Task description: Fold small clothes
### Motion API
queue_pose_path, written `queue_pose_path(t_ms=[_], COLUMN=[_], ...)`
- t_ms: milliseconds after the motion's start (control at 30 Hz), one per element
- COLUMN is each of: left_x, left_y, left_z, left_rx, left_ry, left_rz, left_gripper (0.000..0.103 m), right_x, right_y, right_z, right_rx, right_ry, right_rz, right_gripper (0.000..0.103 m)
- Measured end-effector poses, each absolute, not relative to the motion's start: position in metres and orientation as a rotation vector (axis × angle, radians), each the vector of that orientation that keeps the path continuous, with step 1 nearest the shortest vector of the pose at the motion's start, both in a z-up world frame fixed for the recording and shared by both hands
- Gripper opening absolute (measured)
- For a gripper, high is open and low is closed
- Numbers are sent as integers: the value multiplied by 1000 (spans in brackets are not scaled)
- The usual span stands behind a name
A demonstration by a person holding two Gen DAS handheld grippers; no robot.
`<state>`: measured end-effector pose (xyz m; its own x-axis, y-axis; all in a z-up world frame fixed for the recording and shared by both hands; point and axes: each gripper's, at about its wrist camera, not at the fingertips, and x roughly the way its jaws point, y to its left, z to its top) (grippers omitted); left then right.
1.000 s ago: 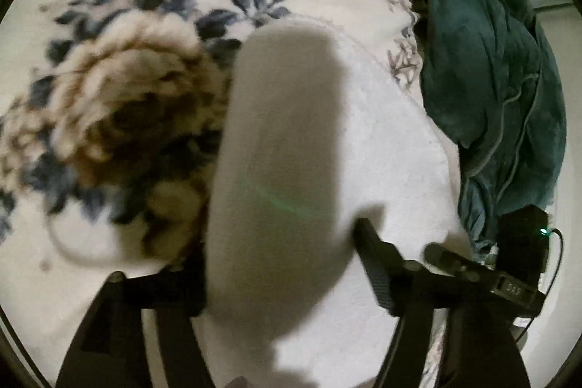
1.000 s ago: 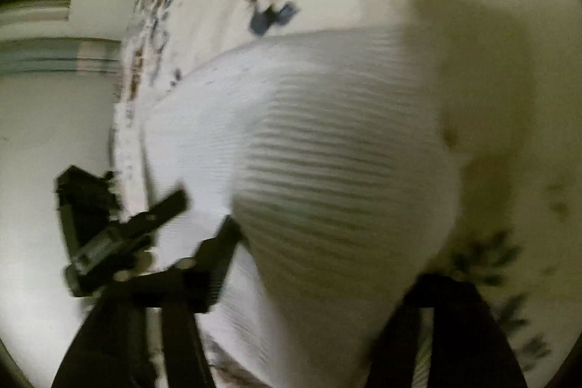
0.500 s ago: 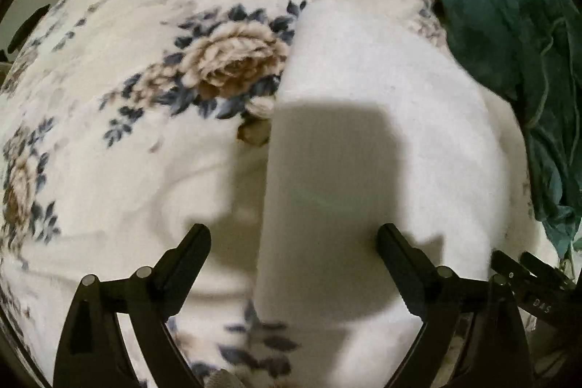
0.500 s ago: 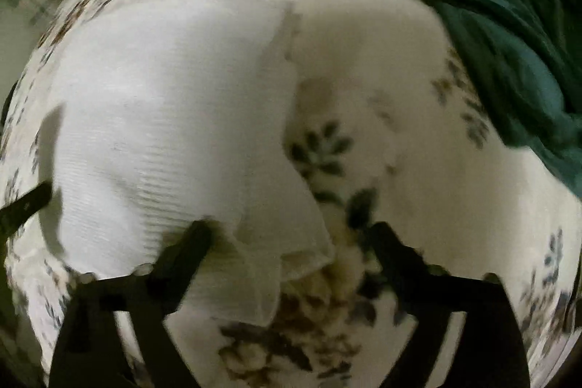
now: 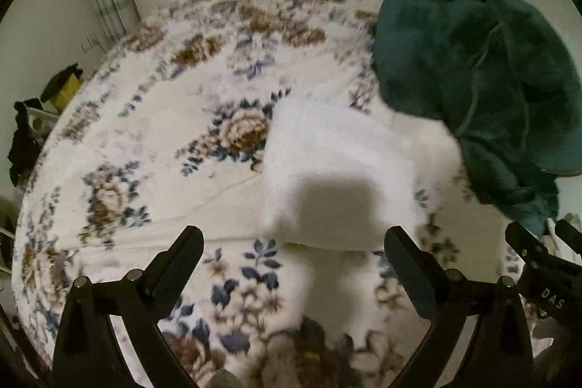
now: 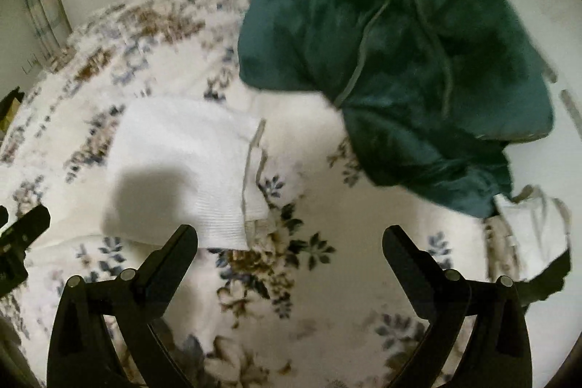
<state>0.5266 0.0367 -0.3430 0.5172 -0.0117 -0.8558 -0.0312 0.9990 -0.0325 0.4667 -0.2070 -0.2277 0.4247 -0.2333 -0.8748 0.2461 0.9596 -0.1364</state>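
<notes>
A small white ribbed garment (image 5: pixel 338 170) lies folded flat on the floral bedspread (image 5: pixel 145 140). It also shows in the right wrist view (image 6: pixel 182 166), left of centre. My left gripper (image 5: pixel 293 242) is open and empty, raised above the bed just in front of the garment. My right gripper (image 6: pixel 289 239) is open and empty, raised above the bed at the garment's right front corner. The other gripper's body shows at the edge of each view.
A heap of dark green fleece cloth (image 5: pixel 473 90) lies at the back right of the bed, also in the right wrist view (image 6: pixel 393 60). Another white cloth (image 6: pixel 531 235) lies at the right. A wall, curtains and clutter (image 5: pixel 47 104) stand beyond the bed.
Both grippers let go of the white garment, opened, and pulled back and up from the bed. The garment now lies folded on the bedspread.
</notes>
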Motion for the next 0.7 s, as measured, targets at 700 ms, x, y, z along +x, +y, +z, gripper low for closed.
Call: queue_pose_path(t_ms=[700], left_x=[312], left_y=[6], left_z=[-87], left_rx=[-49], left_ry=[803], left_rz=[1], left_gripper=[102], right_x=[214], right_y=[-182], right_z=[122], right_rx=[6], right_ry=[775], right_rz=[-251], right_gripper=[103])
